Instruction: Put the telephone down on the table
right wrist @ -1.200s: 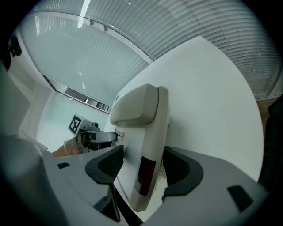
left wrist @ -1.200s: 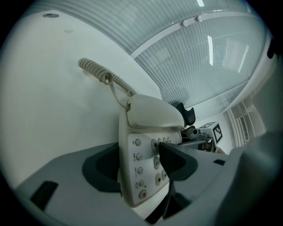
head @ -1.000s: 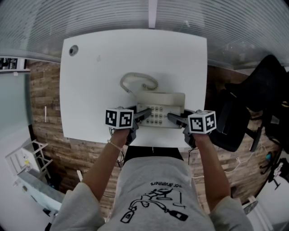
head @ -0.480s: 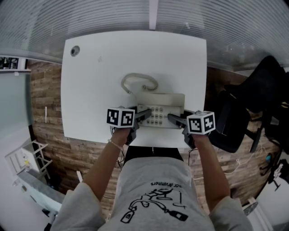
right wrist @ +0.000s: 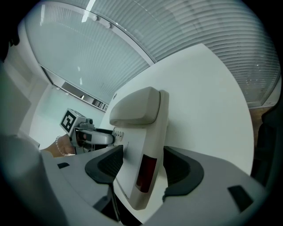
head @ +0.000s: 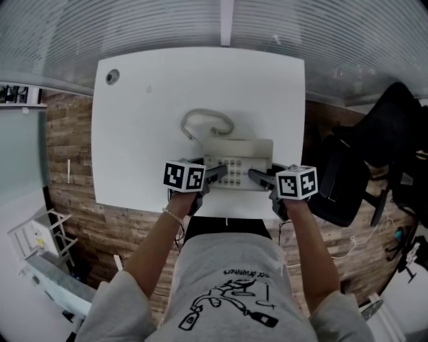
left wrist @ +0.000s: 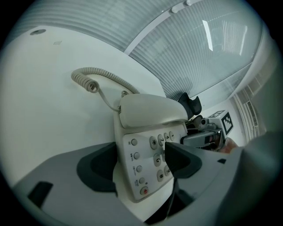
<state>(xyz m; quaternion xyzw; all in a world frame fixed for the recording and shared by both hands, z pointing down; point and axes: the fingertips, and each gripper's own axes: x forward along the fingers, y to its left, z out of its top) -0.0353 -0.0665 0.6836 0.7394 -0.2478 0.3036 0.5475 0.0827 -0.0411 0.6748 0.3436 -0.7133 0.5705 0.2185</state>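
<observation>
A beige desk telephone, handset on its cradle, lies flat on the white table close to the near edge. Its coiled cord loops behind it. My left gripper is at its left end. In the left gripper view the telephone and its keypad sit between the jaws of that gripper, which have just been opening and look clear of it. My right gripper is at the right end. There the pads of the gripper close tightly on the telephone.
A round cable hole marks the table's far left corner. A black office chair stands to the right on the wood floor. A ribbed glass wall runs behind the table. The person's body is right at the front edge.
The left gripper's marker cube has shifted slightly right and rolled a little. The telephone, cord and right gripper hold their places.
</observation>
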